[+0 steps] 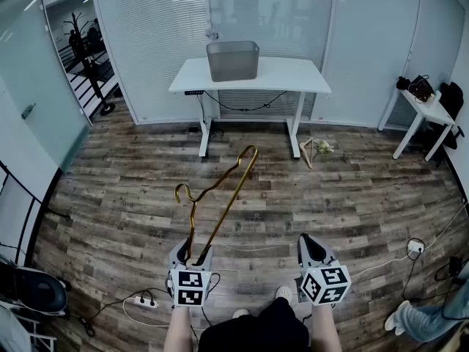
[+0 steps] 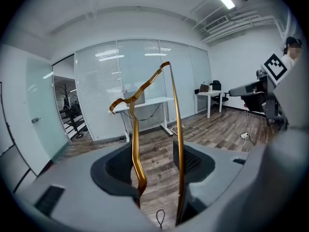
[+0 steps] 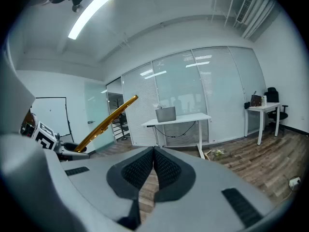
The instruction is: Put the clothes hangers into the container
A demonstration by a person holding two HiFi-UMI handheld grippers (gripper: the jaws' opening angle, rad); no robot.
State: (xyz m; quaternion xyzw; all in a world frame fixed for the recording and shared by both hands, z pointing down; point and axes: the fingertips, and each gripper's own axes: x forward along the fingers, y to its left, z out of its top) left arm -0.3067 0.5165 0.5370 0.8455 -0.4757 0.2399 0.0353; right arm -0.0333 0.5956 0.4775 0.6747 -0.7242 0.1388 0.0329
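Note:
A gold metal hanger [image 1: 227, 206] stands up from my left gripper [image 1: 192, 251], hook end to the left. In the left gripper view, my left gripper [image 2: 157, 166] is shut on the hanger [image 2: 179, 129], with the two gold bars running up between the jaws. My right gripper [image 1: 314, 246] hangs beside it, shut and empty; in the right gripper view its pads [image 3: 145, 166] meet. The grey container [image 1: 233, 59] sits on the white desk [image 1: 293, 75] far ahead. A wooden hanger [image 1: 306, 152] lies on the floor by the desk's right leg.
A small white side table [image 1: 429, 108] with a bag stands at the right wall. A power strip [image 1: 143, 299] and cables lie on the floor near my feet. A person's leg [image 1: 432, 317] shows at bottom right. A coat stand [image 1: 84, 42] is behind the glass at left.

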